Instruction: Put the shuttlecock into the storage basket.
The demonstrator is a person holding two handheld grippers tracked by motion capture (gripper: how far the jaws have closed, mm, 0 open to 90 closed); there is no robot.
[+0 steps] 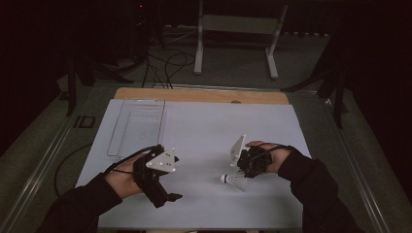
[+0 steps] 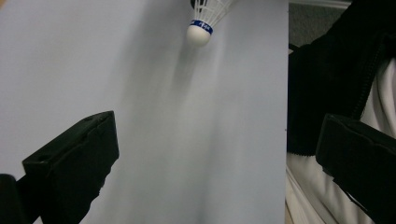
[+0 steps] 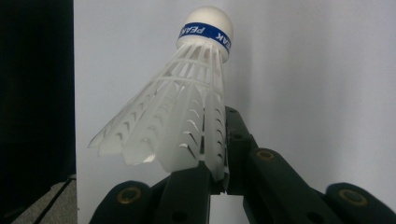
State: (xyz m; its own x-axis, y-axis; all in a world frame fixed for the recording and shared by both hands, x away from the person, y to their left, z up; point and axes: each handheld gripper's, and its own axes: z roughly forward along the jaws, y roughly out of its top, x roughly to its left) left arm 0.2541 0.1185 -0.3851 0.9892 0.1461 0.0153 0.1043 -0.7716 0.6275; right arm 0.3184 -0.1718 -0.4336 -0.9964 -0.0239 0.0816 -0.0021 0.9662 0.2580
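- Shuttlecock [image 1: 234, 180], white plastic with a rounded cork head and a blue band, is held by the right tool [image 1: 248, 170] low over the near right part of the table [image 1: 204, 126], its head pointing toward the left tool
- In the right gripper view the shuttlecock [image 3: 187, 107] rises away from the camera, head farthest off; the right tool's [image 3: 219, 175] jaws are closed on one edge of the feathered skirt, not on the head, which looks like a light pinch that keeps the skirt from being crushed
- The left tool [image 1: 167, 187] hangs over the near left part of the table, well apart from the shuttlecock, its jaws spread wide with nothing between them
- In the left gripper view the shuttlecock's head [image 2: 200, 33] shows at the top edge, roughly ahead of the open left tool [image 2: 217, 158]; this lineup suggests the left tool is placed ready to receive it, though that is a judgement
- A clear, shallow tray [image 1: 138, 127] lies at the far left of the table; I cannot tell whether anything lies in it
- The person's dark sleeves [image 1: 311, 187] enter from the near edge
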